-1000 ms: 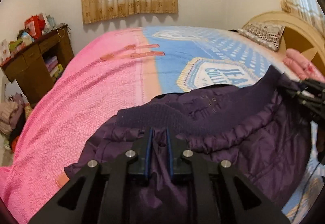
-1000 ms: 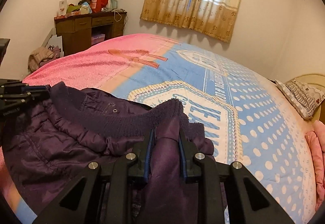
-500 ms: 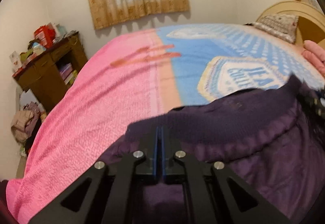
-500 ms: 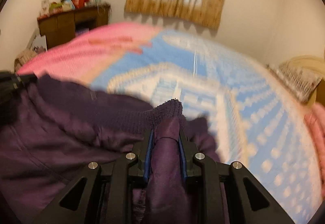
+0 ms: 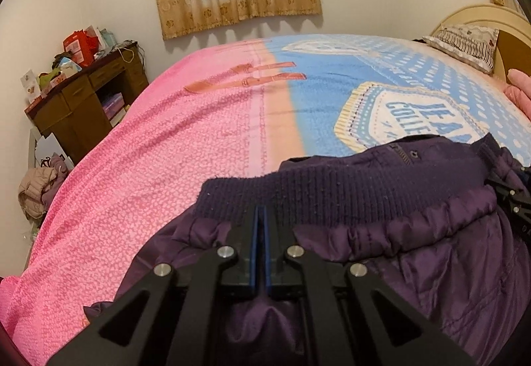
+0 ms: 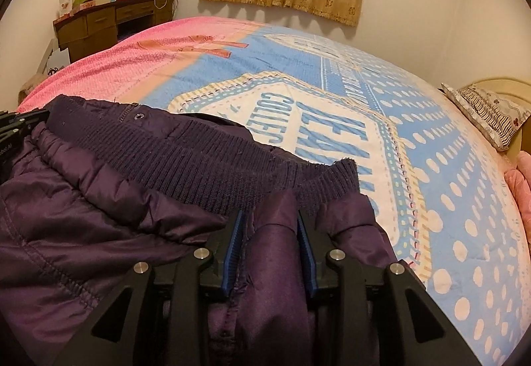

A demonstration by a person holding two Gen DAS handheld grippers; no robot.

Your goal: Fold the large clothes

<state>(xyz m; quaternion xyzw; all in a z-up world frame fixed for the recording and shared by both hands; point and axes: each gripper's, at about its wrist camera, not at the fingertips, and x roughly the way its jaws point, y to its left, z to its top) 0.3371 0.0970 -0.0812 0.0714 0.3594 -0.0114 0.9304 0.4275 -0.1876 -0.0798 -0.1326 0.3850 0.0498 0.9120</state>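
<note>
A dark purple puffer jacket (image 5: pixel 431 233) lies across the near part of the bed, its ribbed knit hem band (image 5: pixel 348 183) facing away from me. My left gripper (image 5: pixel 260 210) is shut tight at the band's left end, with purple fabric bunched under its jaws. In the right wrist view the jacket (image 6: pixel 83 216) spreads to the left. My right gripper (image 6: pixel 270 216) stands at the band's right end (image 6: pixel 332 180); its jaws are opening and a fold of the jacket sits loosely between the blue pads (image 6: pixel 234 243). Each gripper shows at the edge of the other's view.
The bed's blanket (image 5: pixel 166 150) is pink on the left and blue with white dots and a crest on the right. A cluttered wooden desk (image 5: pixel 83 100) and a heap of clothes (image 5: pixel 36 186) stand left of the bed. A pillow (image 5: pixel 464 44) and pink bedding (image 5: pixel 517 90) lie at the headboard.
Both grippers have sunk toward the bed with the jacket. The left jaws have closed tight. The right jaws have spread apart around the fold they pinched.
</note>
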